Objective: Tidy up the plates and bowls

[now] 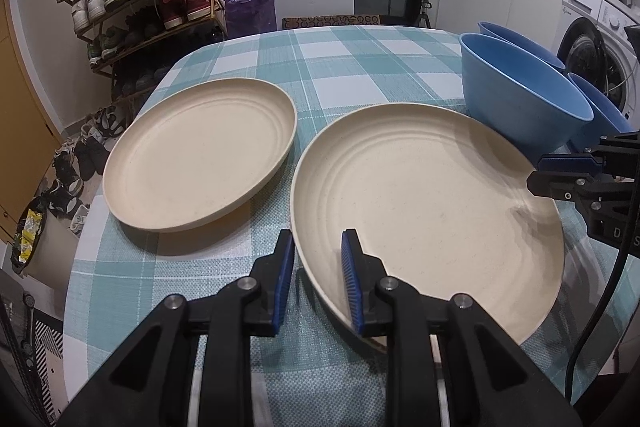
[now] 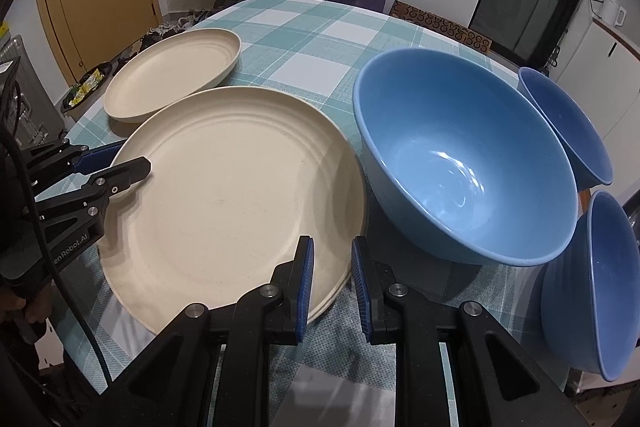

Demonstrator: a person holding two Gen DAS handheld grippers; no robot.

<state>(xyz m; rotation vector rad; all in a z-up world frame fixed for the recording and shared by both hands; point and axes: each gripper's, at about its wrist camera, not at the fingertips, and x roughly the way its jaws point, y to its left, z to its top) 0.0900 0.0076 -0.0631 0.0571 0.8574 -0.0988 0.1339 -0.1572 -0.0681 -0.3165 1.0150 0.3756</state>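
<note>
left gripper: pinching near cream round plastic plate rim, for lifting
right gripper: pinching opposite rim, steadying

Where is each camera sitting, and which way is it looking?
Left wrist: on the left gripper, looking down its fingers at the near plate; the right gripper pokes in.
Right wrist: on the right gripper, facing that plate's other edge and the big bowl.
Both show two plates, blue bowls, the checked cloth.
</note>
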